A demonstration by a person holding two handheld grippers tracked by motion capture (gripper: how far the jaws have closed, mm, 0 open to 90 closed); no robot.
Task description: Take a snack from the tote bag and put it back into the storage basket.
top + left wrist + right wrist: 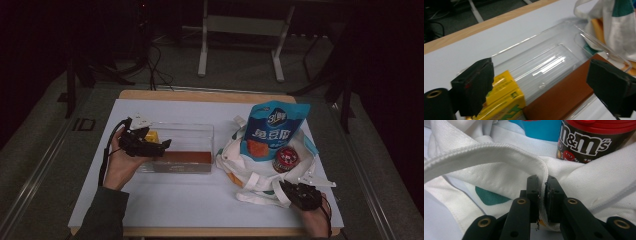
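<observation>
Right gripper view: right tool (542, 185) clamps white bag (499, 172) edge.

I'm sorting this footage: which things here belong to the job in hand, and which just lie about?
In the job: white cloth bag, pinched by the right gripper; clear plastic box with yellow packet, under the open left gripper.
Lying about: blue pouch, candy jar.

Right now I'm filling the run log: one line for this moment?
left gripper: open, over bin | right gripper: shut on bag | yellow box: in bin
</observation>
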